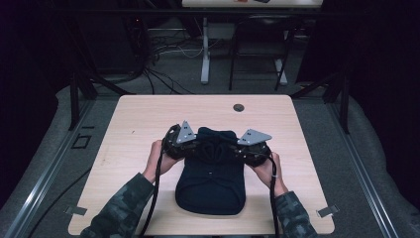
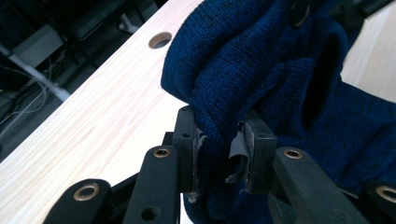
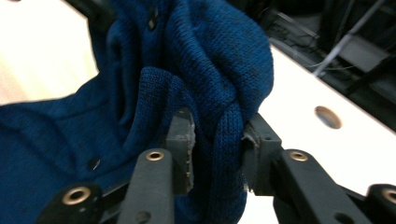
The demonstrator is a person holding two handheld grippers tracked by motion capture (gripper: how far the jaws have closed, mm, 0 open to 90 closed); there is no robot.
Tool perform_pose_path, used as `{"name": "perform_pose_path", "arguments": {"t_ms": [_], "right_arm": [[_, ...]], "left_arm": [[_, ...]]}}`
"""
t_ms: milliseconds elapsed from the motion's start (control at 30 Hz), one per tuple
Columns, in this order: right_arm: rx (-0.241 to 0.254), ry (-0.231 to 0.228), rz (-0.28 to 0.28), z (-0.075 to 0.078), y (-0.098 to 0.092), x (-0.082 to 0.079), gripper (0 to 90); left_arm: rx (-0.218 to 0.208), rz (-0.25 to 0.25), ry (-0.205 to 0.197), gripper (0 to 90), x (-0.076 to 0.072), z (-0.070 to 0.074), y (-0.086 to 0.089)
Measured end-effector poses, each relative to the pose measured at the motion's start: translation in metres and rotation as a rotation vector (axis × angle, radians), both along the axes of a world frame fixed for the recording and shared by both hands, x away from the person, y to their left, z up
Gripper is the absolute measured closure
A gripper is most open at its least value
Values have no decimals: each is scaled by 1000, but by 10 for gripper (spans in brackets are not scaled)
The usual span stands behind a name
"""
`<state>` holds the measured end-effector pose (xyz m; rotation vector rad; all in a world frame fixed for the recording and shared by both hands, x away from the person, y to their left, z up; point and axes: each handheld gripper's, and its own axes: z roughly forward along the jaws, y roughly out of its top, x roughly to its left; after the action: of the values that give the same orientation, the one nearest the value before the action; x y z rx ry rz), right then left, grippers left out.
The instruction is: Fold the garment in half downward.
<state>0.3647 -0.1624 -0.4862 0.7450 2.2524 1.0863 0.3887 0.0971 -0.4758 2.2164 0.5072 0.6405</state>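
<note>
A dark blue knitted garment [image 1: 212,186] lies on the pale wooden table [image 1: 129,124], toward its near edge. The left gripper [image 1: 190,148] sits at its far left corner, the right gripper [image 1: 237,150] at its far right; a round hole [image 1: 238,107] lies behind.

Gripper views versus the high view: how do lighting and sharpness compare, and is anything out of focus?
High view: dim, room around the table nearly black, the knit garment a dark shape without texture. Left gripper view: bright, knit weave crisp at the pads, near jaw arms soft, background blurred. Right gripper view: weave sharp by the pads, tabletop washed out, far background blurred.
</note>
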Motion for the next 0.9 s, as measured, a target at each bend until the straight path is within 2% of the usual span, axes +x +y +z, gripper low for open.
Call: {"name": "perform_pose_path", "arguments": {"t_ms": [33, 67, 133, 167, 200, 300, 333, 500, 533, 567, 600, 800, 900], "right_arm": [[-1, 21, 18, -5, 1, -3, 638], [-1, 21, 18, -5, 1, -3, 638], [42, 83, 31, -12, 1, -4, 626], [42, 83, 31, -12, 1, -4, 626], [15, 98, 37, -15, 1, -5, 639], [27, 110, 52, -18, 0, -7, 652], [26, 112, 59, -20, 0, -8, 654], [13, 127, 78, -23, 2, -14, 654], [9, 130, 86, -23, 3, -15, 654], [9, 130, 86, -23, 3, -15, 654], [4, 128, 93, -22, 4, -18, 650], [5, 154, 109, -25, 5, -22, 642], [-5, 164, 116, -26, 6, -24, 642]], "left_arm": [[12, 3, -12, 715, -3, -3, 1], [12, 3, -12, 715, -3, -3, 1], [14, 2, -9, 714, -6, -7, 2], [14, 2, -9, 712, -6, -7, 2], [20, -1, -13, 710, -8, -8, 2], [24, -2, -20, 701, -13, -13, 4], [8, -5, -1, 696, -17, -18, 7], [-32, -6, 29, 686, -23, -26, 13], [-52, -10, 44, 684, -26, -29, 17], [-52, -10, 44, 683, -26, -29, 17], [-72, -17, 63, 684, -28, -32, 19], [-102, -28, 92, 685, -33, -39, 25], [-99, -34, 98, 685, -34, -41, 25]]}}
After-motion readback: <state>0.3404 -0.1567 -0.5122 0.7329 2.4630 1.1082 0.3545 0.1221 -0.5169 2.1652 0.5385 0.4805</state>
